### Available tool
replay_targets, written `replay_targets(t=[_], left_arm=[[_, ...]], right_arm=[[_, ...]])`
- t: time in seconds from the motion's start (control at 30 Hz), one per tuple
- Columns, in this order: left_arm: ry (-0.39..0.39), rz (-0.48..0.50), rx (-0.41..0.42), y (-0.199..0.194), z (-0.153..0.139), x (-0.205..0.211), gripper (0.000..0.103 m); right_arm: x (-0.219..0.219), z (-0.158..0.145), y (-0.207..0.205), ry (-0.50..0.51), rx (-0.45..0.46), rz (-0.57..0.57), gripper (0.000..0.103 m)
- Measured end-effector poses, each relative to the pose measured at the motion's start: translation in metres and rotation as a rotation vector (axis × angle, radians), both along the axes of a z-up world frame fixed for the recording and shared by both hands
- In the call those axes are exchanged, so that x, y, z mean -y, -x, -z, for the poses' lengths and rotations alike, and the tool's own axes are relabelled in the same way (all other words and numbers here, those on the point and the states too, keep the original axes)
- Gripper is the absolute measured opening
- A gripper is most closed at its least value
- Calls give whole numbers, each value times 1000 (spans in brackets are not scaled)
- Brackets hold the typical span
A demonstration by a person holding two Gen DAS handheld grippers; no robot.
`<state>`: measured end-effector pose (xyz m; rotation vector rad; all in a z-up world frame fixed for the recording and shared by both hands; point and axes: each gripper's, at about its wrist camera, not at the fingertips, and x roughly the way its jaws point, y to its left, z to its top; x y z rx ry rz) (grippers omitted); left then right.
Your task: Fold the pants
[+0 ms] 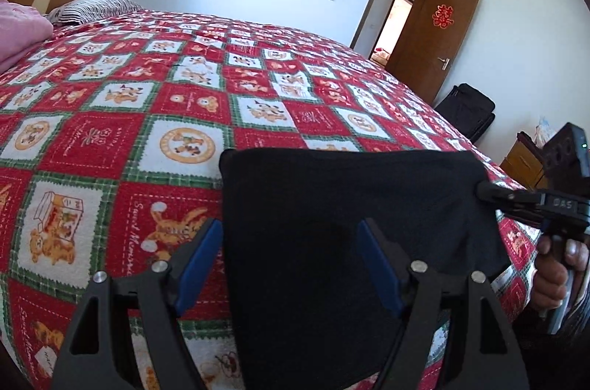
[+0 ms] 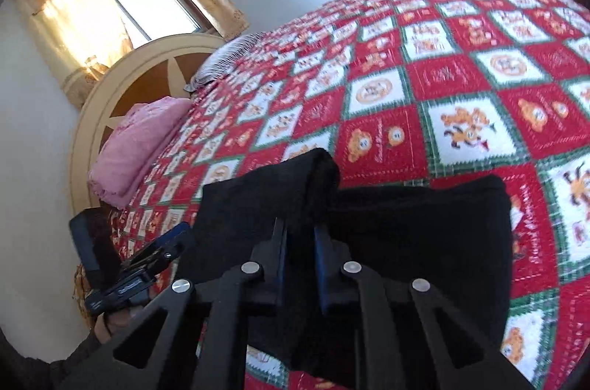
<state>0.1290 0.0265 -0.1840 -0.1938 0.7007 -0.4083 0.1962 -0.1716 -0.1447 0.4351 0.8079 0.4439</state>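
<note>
Left wrist view: the left claw [image 1: 289, 264] is spread wide over the black pants [image 1: 350, 205] on the bed [image 1: 147, 102]. The right claw [image 2: 299, 242] pinches a raised fold of the pants' near right edge.

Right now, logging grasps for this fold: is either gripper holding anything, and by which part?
The right gripper pinches a raised fold of the black pants. The left gripper is open, holding nothing.

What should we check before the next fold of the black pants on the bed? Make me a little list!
1. Right gripper pinching a raised fold of the black pants: ok.
2. Left gripper open, one finger either side of the pants' edge, holding nothing: ok.
3. Pants lying on the patchwork bedspread: ok.
4. Bedspread beyond the pants bare for folding: ok.
5. Pink blanket well away: ok.
6. Layers underneath lined up: cannot tell.
</note>
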Motion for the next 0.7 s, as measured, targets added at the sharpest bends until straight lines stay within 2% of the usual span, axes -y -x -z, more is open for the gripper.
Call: replay_targets(t=[0.13, 0.23, 0.3, 0.43, 0.57, 0.7], left_arm=[[-11, 19, 23, 4, -8, 8, 78], [-33, 33, 34, 7, -11, 16, 85], [-57, 33, 37, 7, -9, 21, 86], [-82, 38, 21, 4, -3, 28, 87], [-155, 39, -10, 1, 8, 38, 87], [-166, 24, -29, 0, 15, 37, 89]], right_arm=[[11, -23, 14, 19, 24, 13, 13], [32, -28, 18, 29, 16, 51, 13], [50, -26, 22, 39, 3, 92, 13], [79, -6, 21, 33, -85, 140, 13], [90, 32, 14, -2, -165, 150, 13], [94, 41, 13, -10, -146, 162, 14]])
